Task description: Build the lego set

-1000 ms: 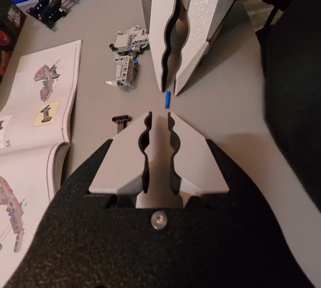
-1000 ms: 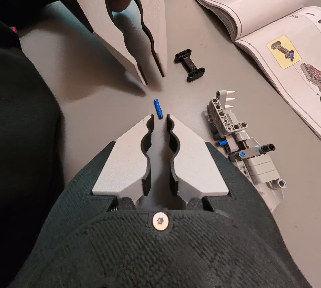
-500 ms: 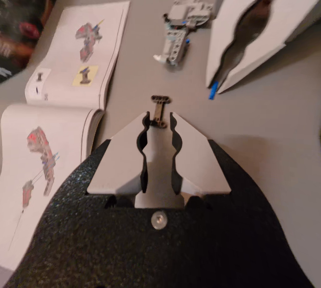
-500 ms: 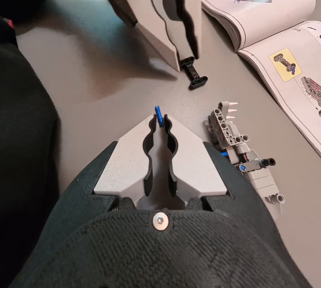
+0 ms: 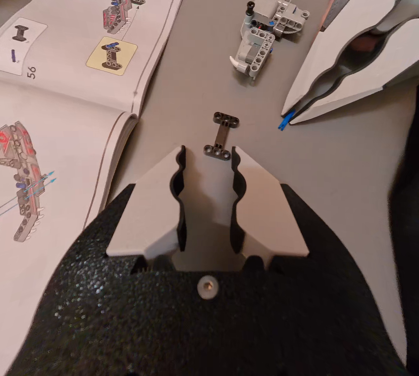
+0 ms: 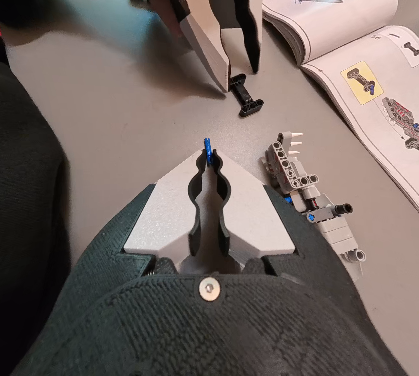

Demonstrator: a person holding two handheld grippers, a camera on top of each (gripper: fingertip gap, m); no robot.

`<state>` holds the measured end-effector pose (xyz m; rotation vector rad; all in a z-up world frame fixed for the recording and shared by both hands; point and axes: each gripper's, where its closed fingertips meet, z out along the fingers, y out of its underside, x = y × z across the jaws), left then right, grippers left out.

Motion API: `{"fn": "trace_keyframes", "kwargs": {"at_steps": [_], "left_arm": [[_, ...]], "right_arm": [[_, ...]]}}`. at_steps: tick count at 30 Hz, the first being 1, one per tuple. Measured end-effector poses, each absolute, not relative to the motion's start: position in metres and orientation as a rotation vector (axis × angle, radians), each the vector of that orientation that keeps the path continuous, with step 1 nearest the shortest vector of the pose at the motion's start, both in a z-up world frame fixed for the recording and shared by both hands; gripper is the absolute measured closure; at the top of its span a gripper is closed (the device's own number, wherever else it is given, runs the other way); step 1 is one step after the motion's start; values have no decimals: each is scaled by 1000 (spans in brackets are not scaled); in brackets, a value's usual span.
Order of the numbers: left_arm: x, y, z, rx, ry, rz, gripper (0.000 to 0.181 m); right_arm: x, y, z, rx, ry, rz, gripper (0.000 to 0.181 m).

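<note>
My left gripper (image 5: pixel 209 151) is open, low over the grey table, with the near end of a black H-shaped beam (image 5: pixel 222 136) between its fingertips, not clamped. My right gripper (image 6: pixel 208 153) is shut on a small blue pin (image 6: pixel 208 150), which sticks out past the tips at table level. In the left wrist view the right gripper (image 5: pixel 286 117) sits at the right with the blue pin (image 5: pixel 284 121) at its tips. In the right wrist view the left gripper (image 6: pixel 240 81) stands over the black beam (image 6: pixel 246 99). A grey partly built assembly (image 5: pixel 267 30) lies beyond.
An open instruction booklet (image 5: pixel 79 70) lies at the left of the left wrist view; it also shows in the right wrist view (image 6: pixel 340 25) at the right. The grey assembly (image 6: pixel 294 181) lies just right of my right gripper. Dark fabric (image 6: pixel 27 184) borders the table. Spacing between my two grippers at the tips: around 8 cm.
My left gripper has moved left from the blue pin to the black beam and opened wider. My right gripper has moved forward and shut on the blue pin.
</note>
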<state>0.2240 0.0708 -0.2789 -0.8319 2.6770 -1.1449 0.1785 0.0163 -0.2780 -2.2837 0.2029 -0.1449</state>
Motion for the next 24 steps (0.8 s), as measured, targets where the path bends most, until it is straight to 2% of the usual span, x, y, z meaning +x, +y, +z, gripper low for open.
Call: {"fn": "trace_keyframes", "kwargs": {"at_steps": [1, 6, 13, 18, 24], "left_arm": [[223, 71, -279, -814, 2678, -1147, 154], [221, 71, -281, -628, 2661, -1066, 175], [219, 70, -280, -541, 2621, -1042, 176], [223, 64, -261, -540, 2482, -1132, 176], [236, 51, -209, -423, 2072, -1171, 176]], "right_arm": [[178, 16, -278, -2283, 204, -141, 177], [176, 17, -278, -2282, 198, -112, 169], [176, 14, -274, -2256, 236, -87, 149], [188, 25, -235, -2027, 384, -100, 152], [217, 30, -210, -1760, 634, -22, 150]]}}
